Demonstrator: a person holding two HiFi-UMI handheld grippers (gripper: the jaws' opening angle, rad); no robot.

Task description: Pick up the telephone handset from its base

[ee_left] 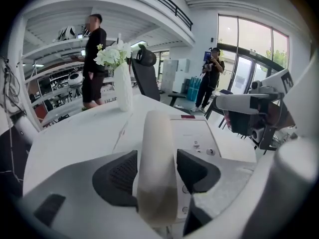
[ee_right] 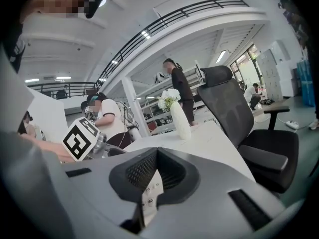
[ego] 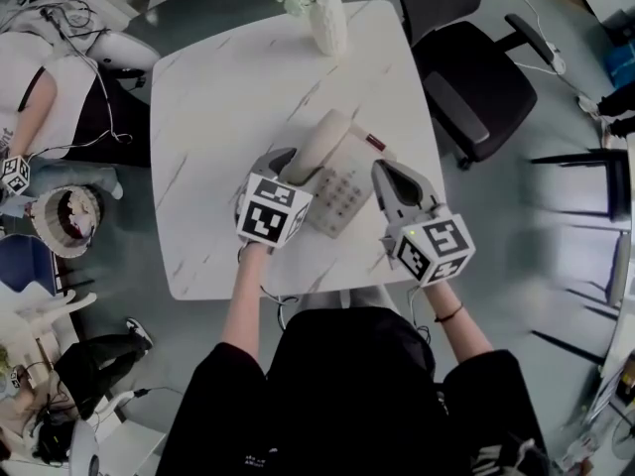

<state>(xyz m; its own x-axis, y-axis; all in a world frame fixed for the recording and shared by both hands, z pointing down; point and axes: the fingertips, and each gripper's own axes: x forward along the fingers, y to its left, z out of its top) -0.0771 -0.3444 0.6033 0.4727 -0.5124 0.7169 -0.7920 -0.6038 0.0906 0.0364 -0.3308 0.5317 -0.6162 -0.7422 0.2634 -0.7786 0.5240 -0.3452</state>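
Observation:
A cream telephone handset [ego: 319,147] lies in its cradle on the cream base [ego: 344,204] near the front of the white marble table [ego: 213,107]. My left gripper [ego: 296,170] is lowered over the handset's near end. In the left gripper view the handset [ee_left: 157,158] runs between the two dark pads [ee_left: 117,176], and the left gripper [ee_left: 157,172] stands open around it, not squeezing. The base's keypad side [ee_left: 193,133] lies just to the right. My right gripper [ego: 383,173] hovers at the base's right edge, its jaws shut [ee_right: 156,158] and empty, with keypad buttons [ee_right: 148,199] showing below them.
A white vase of flowers [ego: 327,18] stands at the table's far edge. A black office chair [ego: 476,77] sits at the far right corner. A seated person [ego: 40,97] with another marker cube is to the left. People stand in the background [ee_left: 93,59].

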